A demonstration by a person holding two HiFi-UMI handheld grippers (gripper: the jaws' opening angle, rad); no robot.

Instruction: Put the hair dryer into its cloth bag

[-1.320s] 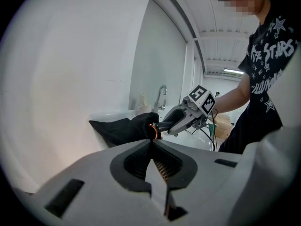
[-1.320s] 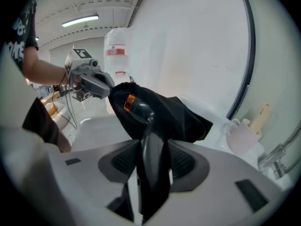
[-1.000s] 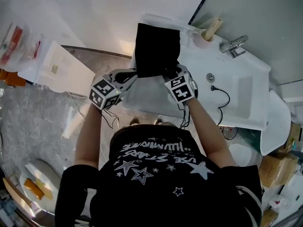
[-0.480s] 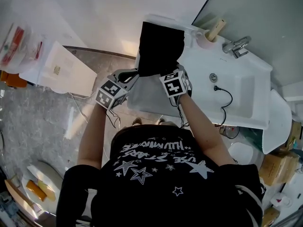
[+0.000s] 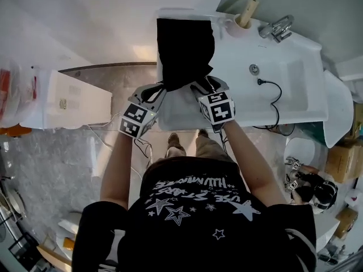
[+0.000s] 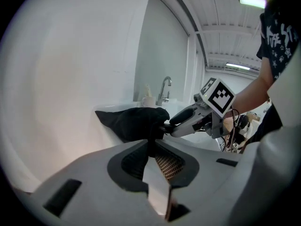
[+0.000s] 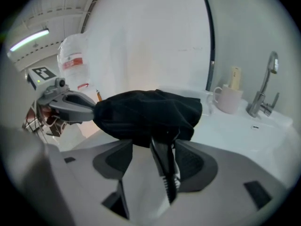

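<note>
- Bag (image 5: 184,50), black and bulging, on the white counter just left of the sink (image 5: 295,103), mouth turned toward the person.
- Dryer (image 7: 165,168) mostly hidden inside the bag, with only a black ribbed end sticking out of the mouth, on the side nearer the sink.
- Left gripper (image 5: 160,89) at the mouth's corner farther from the sink, fingers nearly together and pinching a fold of the cloth, having just eased apart a little.
- Right gripper (image 5: 199,86) at the corner nearer the sink, fingers spread wide after just opening, the ribbed end between them and not clamped.
- Cup (image 5: 231,27) and tap (image 5: 276,27) along the sink's far rim, cup on the bag's side.
- Black cord (image 5: 274,109) lying across the sink.
</note>
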